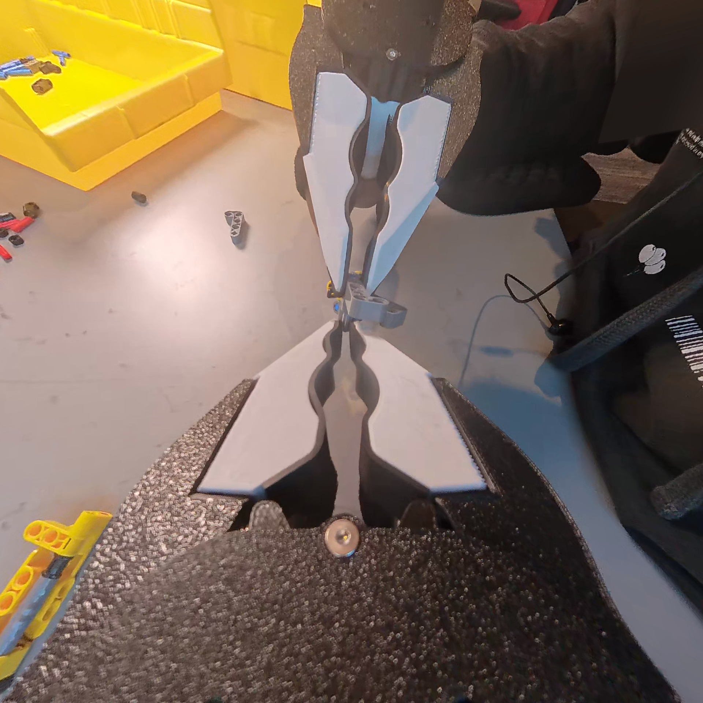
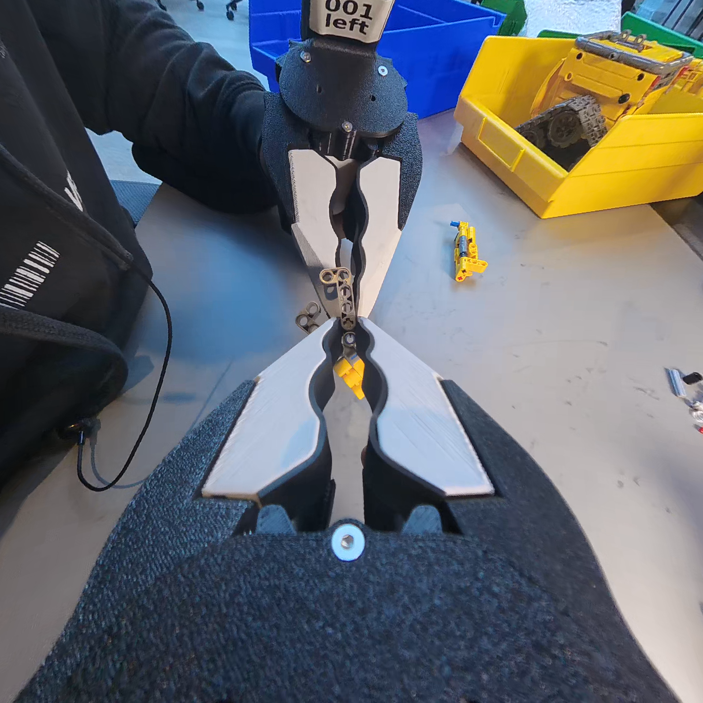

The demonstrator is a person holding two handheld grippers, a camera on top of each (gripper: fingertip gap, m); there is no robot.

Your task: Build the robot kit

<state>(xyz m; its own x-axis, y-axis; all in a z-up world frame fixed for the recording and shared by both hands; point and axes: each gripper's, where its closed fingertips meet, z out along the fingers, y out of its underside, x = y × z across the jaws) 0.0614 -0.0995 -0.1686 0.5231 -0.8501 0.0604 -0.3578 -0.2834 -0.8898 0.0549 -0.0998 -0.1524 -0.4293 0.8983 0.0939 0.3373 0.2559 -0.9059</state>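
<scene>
The left gripper point(image 1: 344, 323) is pinched on a thin grey perforated beam point(image 2: 342, 296); the right gripper point(image 2: 348, 323) is closed on a small yellow-and-grey pin assembly point(image 2: 352, 371). Both sets of fingers meet tip to tip above the smooth grey tabletop point(image 2: 532, 380). The hard, slick plastic could be twisted loose if the pieces are misaligned. A yellow bin point(image 2: 570, 171) lies beyond.

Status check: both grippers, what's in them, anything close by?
Left gripper shut on grey beam. Right gripper shut on small yellow-grey assembly. Tips meet above grey table; loose grey beam just beside.
</scene>
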